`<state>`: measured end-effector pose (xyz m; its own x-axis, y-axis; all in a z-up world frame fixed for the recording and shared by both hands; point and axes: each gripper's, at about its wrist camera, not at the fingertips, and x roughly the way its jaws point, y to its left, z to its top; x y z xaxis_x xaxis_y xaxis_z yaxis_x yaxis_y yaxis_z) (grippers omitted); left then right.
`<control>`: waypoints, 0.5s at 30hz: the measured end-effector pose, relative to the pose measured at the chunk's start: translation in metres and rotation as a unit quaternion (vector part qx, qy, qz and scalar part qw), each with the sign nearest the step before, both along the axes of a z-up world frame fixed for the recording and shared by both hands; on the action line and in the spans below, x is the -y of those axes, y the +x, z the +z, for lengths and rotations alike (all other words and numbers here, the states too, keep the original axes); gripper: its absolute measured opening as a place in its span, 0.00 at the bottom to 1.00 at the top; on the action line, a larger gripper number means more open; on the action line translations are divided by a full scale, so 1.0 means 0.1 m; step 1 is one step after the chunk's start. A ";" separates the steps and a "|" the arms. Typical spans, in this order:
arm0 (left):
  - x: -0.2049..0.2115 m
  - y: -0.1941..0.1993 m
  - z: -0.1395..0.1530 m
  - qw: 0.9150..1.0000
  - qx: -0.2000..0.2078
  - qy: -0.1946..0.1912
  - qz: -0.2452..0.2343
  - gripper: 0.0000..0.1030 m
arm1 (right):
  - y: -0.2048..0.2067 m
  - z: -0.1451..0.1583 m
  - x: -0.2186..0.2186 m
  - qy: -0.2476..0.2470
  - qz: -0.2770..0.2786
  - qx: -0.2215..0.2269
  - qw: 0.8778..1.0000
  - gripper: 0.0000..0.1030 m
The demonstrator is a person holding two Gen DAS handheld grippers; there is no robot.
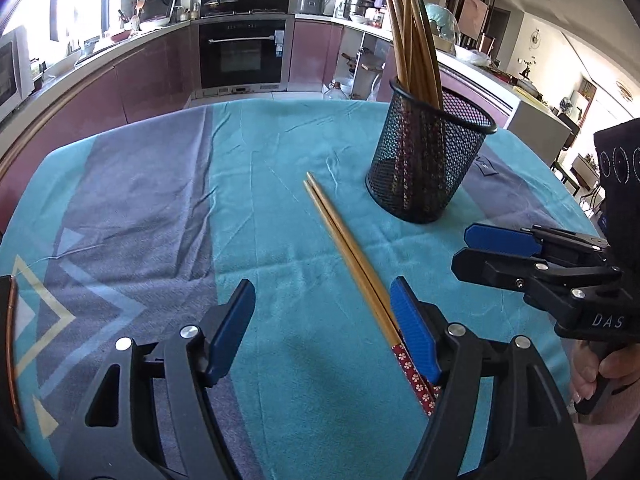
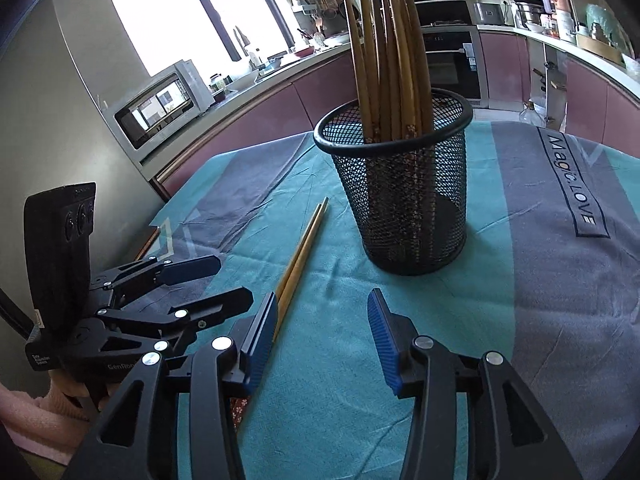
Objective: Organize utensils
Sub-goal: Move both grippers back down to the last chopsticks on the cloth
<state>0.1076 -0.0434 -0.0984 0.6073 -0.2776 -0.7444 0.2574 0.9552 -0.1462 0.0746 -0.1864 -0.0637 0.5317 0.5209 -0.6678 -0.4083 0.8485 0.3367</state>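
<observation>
A pair of loose chopsticks (image 1: 352, 256) is lying flat on the cloth-covered tabletop (image 1: 160, 200), just beside the mesh holder (image 1: 428, 160) that is already standing full of other chopsticks (image 1: 412, 40). The step in hand looks like the pickup. The left claw (image 1: 322, 332) is hanging open by the pair's patterned ends, gripping nothing; the right claw (image 2: 322, 344) is also standing open and empty. Next, one claw probably needs to straddle the pair and close.
</observation>
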 end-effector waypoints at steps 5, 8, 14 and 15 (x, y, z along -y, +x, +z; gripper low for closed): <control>0.11 0.05 -0.13 1.000 -0.016 0.008 -0.005 0.65 | 0.00 -0.05 0.00 0.000 -0.003 -0.006 1.000 0.44; 0.15 0.06 -0.16 1.000 -0.015 0.019 -0.005 0.63 | 0.00 -0.07 0.01 0.000 -0.001 -0.009 1.000 0.44; 0.19 0.08 -0.16 0.999 -0.015 0.028 -0.009 0.63 | 0.01 -0.08 -0.03 -0.002 0.004 -0.010 1.000 0.44; 0.19 0.08 -0.16 0.999 -0.014 0.029 -0.009 0.63 | 0.02 -0.08 -0.03 -0.002 0.004 -0.011 1.000 0.44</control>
<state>0.1153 -0.0620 -0.1141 0.5803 -0.2450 -0.7767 0.2718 0.9573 -0.0989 0.0762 -0.1830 -0.0717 0.5130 0.5220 -0.6814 -0.4078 0.8467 0.3417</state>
